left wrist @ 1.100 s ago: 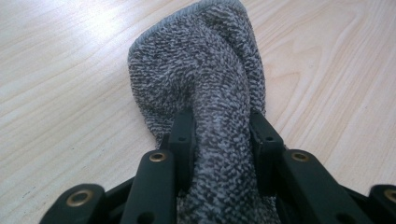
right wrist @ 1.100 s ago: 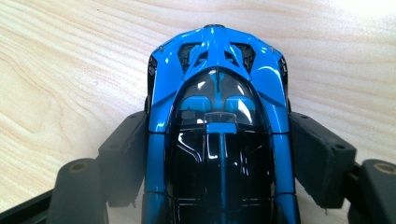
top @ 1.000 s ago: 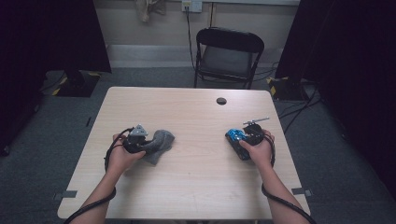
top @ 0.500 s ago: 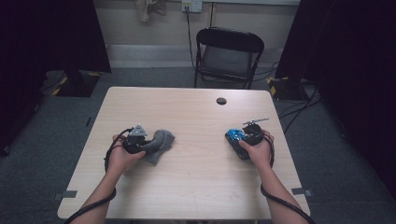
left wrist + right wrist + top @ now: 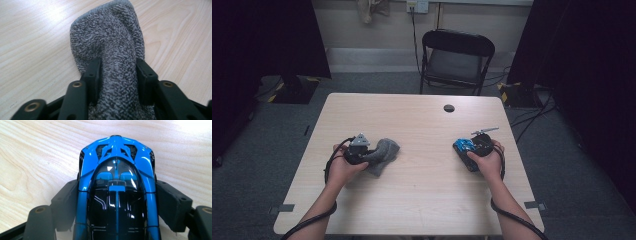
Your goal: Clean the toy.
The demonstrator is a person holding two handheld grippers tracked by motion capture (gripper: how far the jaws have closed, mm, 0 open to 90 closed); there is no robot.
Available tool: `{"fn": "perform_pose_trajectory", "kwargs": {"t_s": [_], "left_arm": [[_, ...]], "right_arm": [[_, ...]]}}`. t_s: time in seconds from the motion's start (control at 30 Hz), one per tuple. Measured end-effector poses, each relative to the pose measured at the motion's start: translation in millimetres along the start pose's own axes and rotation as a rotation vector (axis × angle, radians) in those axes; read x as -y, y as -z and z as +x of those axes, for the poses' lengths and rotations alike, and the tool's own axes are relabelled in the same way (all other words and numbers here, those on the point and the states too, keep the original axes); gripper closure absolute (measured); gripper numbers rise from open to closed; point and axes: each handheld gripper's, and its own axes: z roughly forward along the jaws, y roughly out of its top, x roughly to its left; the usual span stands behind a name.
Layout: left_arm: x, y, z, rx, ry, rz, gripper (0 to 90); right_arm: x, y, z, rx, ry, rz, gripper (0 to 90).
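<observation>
At the near left of the surface [image 5: 422,130] the left gripper [image 5: 117,72], its jaws just easing apart, pinches a soft, light grey sock [image 5: 112,42] at mid-body, while the right gripper [image 5: 117,202] clamps a rigid, glossy blue toy car [image 5: 116,170] by its flanks at the near right.

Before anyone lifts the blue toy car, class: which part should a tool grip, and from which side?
Grip the blue toy car across its long flanks, coming from the tail end along its length. The sides run nearly parallel and fit between the right tool jaws; the nose tapers and the roof is curved and glossy.
</observation>
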Motion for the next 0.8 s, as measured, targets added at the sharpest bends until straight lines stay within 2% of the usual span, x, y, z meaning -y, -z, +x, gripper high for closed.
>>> {"fn": "perform_pose_trajectory", "kwargs": {"t_s": [0.17, 0.2, 0.33, 0.47, 0.67, 0.8], "left_arm": [[-1.4, -0.4, 0.7, -0.021, -0.013, -0.001, 57.1], [-1.3, -0.9, 0.5, -0.023, -0.006, -0.002, 54.5], [-0.8, -2.4, 1.3, -0.032, 0.003, -0.001, 48.0], [-1.4, -3.2, 2.4, -0.046, 0.006, -0.004, 42.4], [-4.1, -4.4, 3.1, -0.054, 0.006, -0.018, 33.2], [-9.0, -2.8, 1.3, -0.047, 0.026, -0.032, 26.5]], "right_arm": [[-0.4, -0.7, 2.1, 0.01, 0.02, 0.007, 24.8], [-0.2, -1.3, 2.4, 0.015, 0.035, 0.006, 24.6], [-0.2, -0.7, 2.5, 0.011, 0.041, 0.007, 24.2], [-2.2, 2.0, 2.2, 0.02, 0.053, 0.006, 19.7], [-3.3, 7.1, 0.9, 0.015, 0.051, -0.014, 18.3], [-3.5, 11.7, -0.2, 0.001, 0.047, -0.03, 17.4]]}}
